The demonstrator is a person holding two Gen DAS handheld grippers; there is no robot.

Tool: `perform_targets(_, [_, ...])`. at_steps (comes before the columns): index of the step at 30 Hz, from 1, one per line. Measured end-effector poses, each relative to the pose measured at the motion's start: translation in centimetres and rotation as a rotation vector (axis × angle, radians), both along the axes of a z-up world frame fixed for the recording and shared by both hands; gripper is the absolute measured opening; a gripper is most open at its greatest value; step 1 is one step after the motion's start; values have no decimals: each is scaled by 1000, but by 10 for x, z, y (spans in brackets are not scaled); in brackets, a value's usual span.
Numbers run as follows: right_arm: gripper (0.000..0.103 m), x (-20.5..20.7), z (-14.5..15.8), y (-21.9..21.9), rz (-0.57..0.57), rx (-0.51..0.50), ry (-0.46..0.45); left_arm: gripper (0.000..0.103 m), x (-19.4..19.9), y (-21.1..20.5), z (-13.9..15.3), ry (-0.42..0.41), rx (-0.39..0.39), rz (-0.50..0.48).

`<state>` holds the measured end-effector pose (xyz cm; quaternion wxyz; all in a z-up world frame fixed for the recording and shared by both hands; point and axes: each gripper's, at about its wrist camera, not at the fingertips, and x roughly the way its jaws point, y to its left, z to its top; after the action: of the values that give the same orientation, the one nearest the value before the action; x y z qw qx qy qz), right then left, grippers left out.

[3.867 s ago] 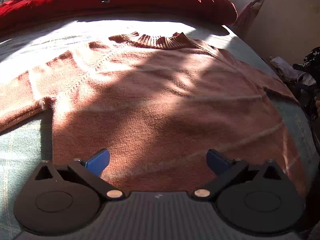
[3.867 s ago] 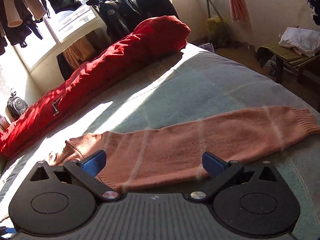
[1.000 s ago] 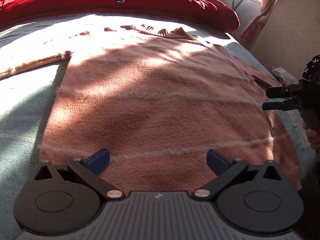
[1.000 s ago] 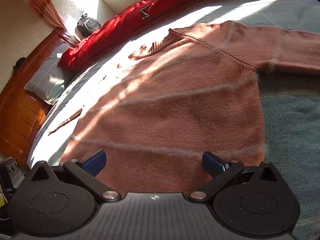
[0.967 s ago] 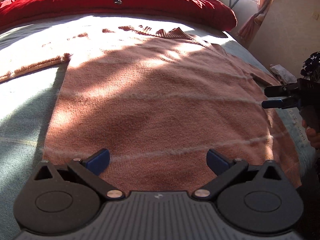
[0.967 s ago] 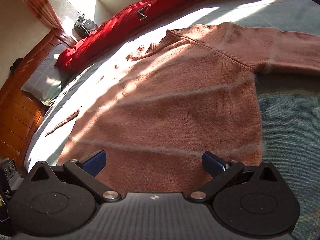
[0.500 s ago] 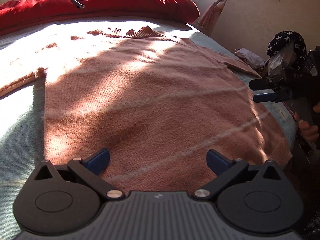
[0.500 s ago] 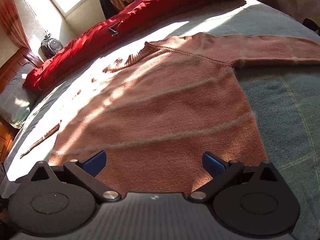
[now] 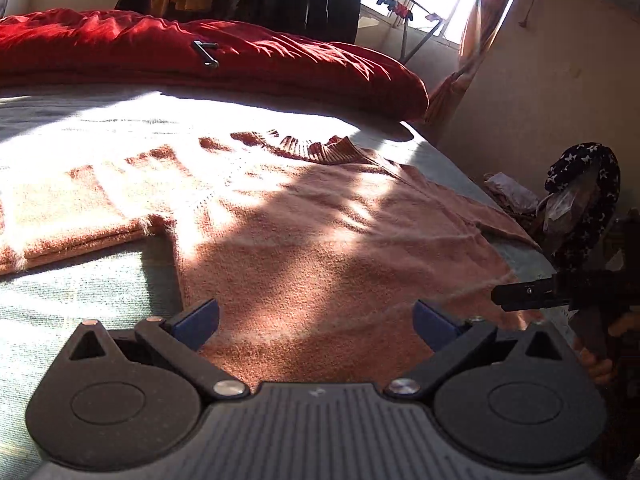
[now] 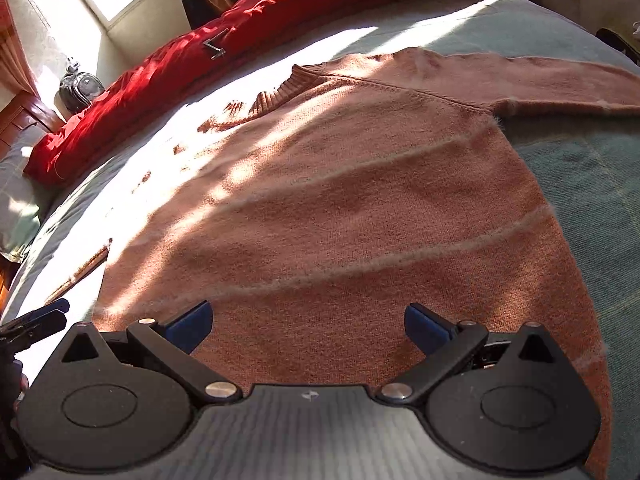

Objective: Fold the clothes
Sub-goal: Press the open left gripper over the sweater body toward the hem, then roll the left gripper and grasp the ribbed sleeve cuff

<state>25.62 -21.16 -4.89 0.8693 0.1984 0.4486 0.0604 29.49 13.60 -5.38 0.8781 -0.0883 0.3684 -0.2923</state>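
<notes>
Both our tongs, left [image 9: 315,316] and right [image 10: 307,322], hang spread and empty above the sweater's [image 10: 340,208] hem, which lies flat mid-bed [image 10: 580,168] (sleeves outstretched); pinching unevenly could skew the fold.

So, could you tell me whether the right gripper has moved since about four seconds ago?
Yes. The right gripper faced one sleeve then; now it faces the sweater body above the hem.

Pale green bed [image 10: 580,184], pink sweater [image 10: 360,208] spread flat, red duvet [image 9: 240,60] along far edge
</notes>
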Motion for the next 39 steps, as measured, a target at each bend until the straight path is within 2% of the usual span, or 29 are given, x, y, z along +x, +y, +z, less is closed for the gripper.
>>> perform_targets(3, [103, 5, -2, 9, 19, -6, 11, 102, 3, -19, -14, 33, -21, -61])
perform_targets(6, [103, 6, -3, 11, 16, -25, 26, 102, 5, -17, -34, 102, 1, -43])
perform_targets(8, [103, 5, -5, 10, 8, -25, 34, 102, 2, -4, -38, 109, -24, -33])
perform_targets(13, [103, 6, -6, 10, 1, -30, 49, 102, -3, 54, -9, 40, -51, 111])
perform_targets(15, [103, 6, -7, 12, 1, -35, 54, 102, -2, 82, -1, 20, -76, 189])
perform_targets(18, [103, 8, -7, 13, 8, -39, 58, 99, 3, 148, 5, 22, -179, 385])
perform_targets(20, [103, 9, -6, 15, 17, -41, 60, 86, 3, 189, 4, 40, -258, 504])
perform_targets(21, [103, 9, -6, 15, 21, -39, 60, 83, 2, 213, 1, 57, -310, 582])
perform_targets(23, [103, 9, -5, 16, 27, -35, 59, 64, -3, 252, -6, 80, -415, 722])
perform_targets(24, [103, 9, -5, 16, 28, -34, 60, 60, -6, 270, -11, 89, -469, 789])
perform_targets(26, [103, 9, -5, 16, 29, -34, 61, 58, -14, 298, -20, 93, -575, 898])
perform_targets(29, [103, 9, -5, 16, 29, -32, 66, 58, -20, 325, -38, 117, -666, 1040])
perform_targets(32, [103, 9, -6, 17, 29, -35, 72, 58, -16, 334, -58, 184, -717, 1112])
perform_targets(35, [103, 9, -6, 17, 27, -38, 77, 58, -6, 333, -78, 236, -721, 1162])
perform_targets(36, [103, 10, -7, 17, 25, -39, 79, 56, -1, 332, -84, 249, -725, 1171])
perform_targets(37, [103, 10, -7, 17, 24, -40, 80, 49, 2, 332, -88, 250, -728, 1181])
perform_targets(38, [103, 11, -7, 18, 22, -42, 82, 45, 6, 333, -91, 249, -728, 1188])
perform_targets(39, [103, 12, -7, 18, 19, -43, 83, 45, 10, 334, -91, 246, -724, 1187])
